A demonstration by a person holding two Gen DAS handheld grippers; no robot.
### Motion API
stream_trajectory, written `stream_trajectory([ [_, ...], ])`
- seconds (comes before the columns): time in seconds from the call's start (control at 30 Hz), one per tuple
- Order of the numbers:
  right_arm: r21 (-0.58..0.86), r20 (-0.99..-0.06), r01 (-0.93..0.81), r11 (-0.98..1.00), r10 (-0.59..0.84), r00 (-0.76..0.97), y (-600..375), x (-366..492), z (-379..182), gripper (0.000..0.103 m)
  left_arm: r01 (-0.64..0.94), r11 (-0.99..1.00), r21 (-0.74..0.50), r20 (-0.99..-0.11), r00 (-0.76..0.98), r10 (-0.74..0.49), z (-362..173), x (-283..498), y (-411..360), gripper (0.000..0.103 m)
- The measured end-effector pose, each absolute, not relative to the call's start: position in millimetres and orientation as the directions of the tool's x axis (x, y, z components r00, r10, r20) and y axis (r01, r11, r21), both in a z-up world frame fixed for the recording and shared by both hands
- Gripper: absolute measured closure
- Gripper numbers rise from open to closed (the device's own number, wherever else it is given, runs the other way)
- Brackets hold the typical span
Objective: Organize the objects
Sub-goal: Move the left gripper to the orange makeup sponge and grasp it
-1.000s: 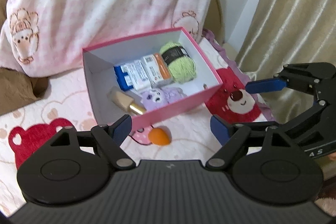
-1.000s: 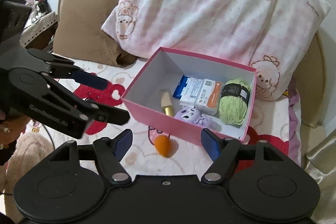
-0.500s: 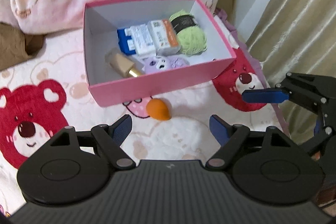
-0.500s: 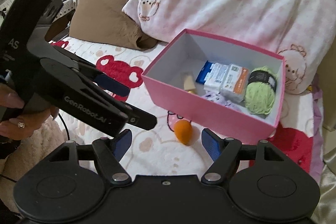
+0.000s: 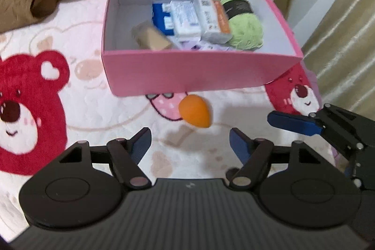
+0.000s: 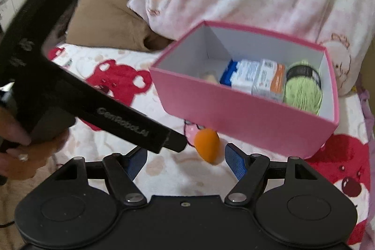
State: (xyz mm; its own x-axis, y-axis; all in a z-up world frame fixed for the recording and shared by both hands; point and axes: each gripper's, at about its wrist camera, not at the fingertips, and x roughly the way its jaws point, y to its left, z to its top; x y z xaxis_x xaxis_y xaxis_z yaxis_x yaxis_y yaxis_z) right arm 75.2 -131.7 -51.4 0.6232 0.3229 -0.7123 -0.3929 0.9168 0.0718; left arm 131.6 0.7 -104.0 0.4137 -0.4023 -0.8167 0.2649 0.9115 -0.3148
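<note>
Nearest the right gripper, whose fingers stand wide and empty, the orange sponge lies on the bed, just in front of the pink box. The left gripper, likewise wide and empty, hovers short of the sponge. The step looks like picking it up; next, one gripper must straddle it and close. Only the right view shows the hand; only the left shows the tan bottle clearly, inside the box beyond.
</note>
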Motion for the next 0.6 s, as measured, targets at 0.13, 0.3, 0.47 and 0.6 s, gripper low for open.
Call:
stream_trajectory([
  [0.13,0.061,-0.713,-0.371,0.927,0.301,0.634,-135.7,83.8,-74.4,0.026,0.253,0.907,-0.338,-0.802,0.426,-0.418,-118.2,130.0,-2.4,0.031],
  [0.3,0.04,-0.719,-0.366,0.93,0.281,0.636,-137.5,96.3,-100.7,0.026,0.219,0.905,-0.366,-0.788,0.445,-0.426,-133.7,135.4,-3.5,0.037],
  [0.47,0.004,-0.741,-0.383,0.924,0.26,0.619,-130.9,110.8,-125.1,0.026,0.151,0.913,-0.379,-0.78,0.479,-0.403,-151.8,144.9,-12.9,0.043],
  [0.6,-0.024,-0.723,-0.359,0.933,0.232,0.651,-130.0,119.1,-135.1,0.026,0.133,0.912,-0.387,-0.794,0.455,-0.403,-168.0,151.5,-24.0,0.05],
])
